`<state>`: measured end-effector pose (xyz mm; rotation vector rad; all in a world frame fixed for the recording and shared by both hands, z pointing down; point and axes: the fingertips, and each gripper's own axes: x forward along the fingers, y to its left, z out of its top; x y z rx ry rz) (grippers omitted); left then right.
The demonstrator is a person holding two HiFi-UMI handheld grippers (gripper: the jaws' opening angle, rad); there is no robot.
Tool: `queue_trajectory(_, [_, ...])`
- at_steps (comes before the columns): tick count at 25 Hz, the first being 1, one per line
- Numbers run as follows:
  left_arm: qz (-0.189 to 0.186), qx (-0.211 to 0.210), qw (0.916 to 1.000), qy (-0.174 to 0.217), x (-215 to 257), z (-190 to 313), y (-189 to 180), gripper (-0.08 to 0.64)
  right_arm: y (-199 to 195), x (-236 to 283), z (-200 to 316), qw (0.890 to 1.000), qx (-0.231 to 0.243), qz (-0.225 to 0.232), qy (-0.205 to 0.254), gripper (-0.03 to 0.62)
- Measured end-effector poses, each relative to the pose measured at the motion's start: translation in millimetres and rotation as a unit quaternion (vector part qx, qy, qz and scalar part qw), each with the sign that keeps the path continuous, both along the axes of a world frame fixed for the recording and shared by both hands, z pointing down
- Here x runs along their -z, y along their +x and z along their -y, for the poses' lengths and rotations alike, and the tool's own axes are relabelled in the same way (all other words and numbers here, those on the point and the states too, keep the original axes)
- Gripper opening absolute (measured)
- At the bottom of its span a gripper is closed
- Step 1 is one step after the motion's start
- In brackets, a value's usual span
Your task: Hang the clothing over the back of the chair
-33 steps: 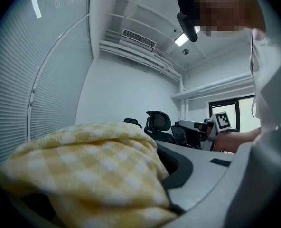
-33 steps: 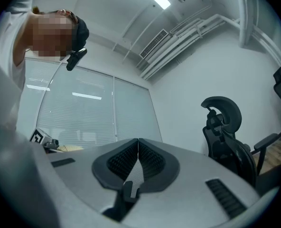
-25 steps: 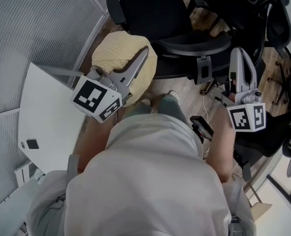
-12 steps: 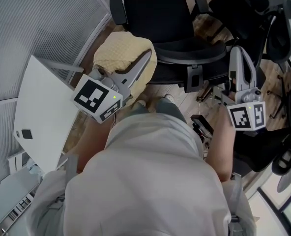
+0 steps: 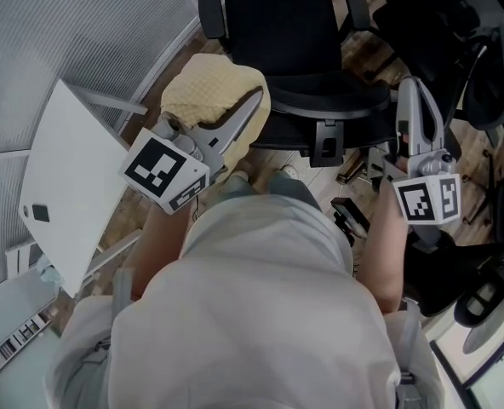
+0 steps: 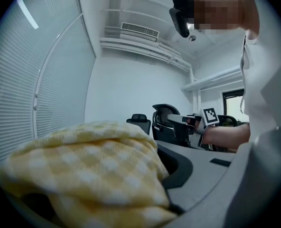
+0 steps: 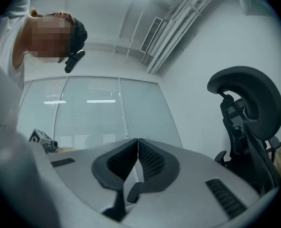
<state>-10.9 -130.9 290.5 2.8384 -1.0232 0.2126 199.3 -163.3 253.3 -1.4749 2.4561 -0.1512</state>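
Clothing [image 5: 211, 88]: pale yellow checked fabric, bunched in a soft heap, held up just left of the black office chair [image 5: 277, 24].
Left tongs [image 5: 254, 100]: clamped on the fabric.
Right tongs [image 5: 409, 88]: closed, empty.
Change: the chair's backrest [image 5: 337, 100] now lies more centrally between both tongs; the fabric stays bunched.

No readable text; left cube [image 5: 165, 173] and right cube [image 5: 428, 200] bear only square markers.
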Motion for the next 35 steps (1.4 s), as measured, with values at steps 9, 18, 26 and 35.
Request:
queue_trajectory(9, [0.004,0.021,0.9998,0.004,-1.1,-8.4,18.3,0.072,8.7,-3.1,10.4,0.999,0.042,0.001,0.001,0.021])
queue_trajectory(18, [-0.002,0.015,0.9998,0.012,2.8,-25.9,41.8,0.072,11.2,0.3,12.8,0.996,0.084,0.002,0.011,0.021])
queue_trajectory(26, [-0.018,-0.008,0.9998,0.001,8.3,-38.9,59.4,0.072,11.7,0.4,9.3,0.994,0.104,0.011,0.012,0.021])
queue_trajectory(35, [-0.045,-0.042,0.9981,-0.009,18.2,-35.5,67.5,0.072,7.8,-3.1,6.7,0.994,0.111,0.023,0.009,0.021])
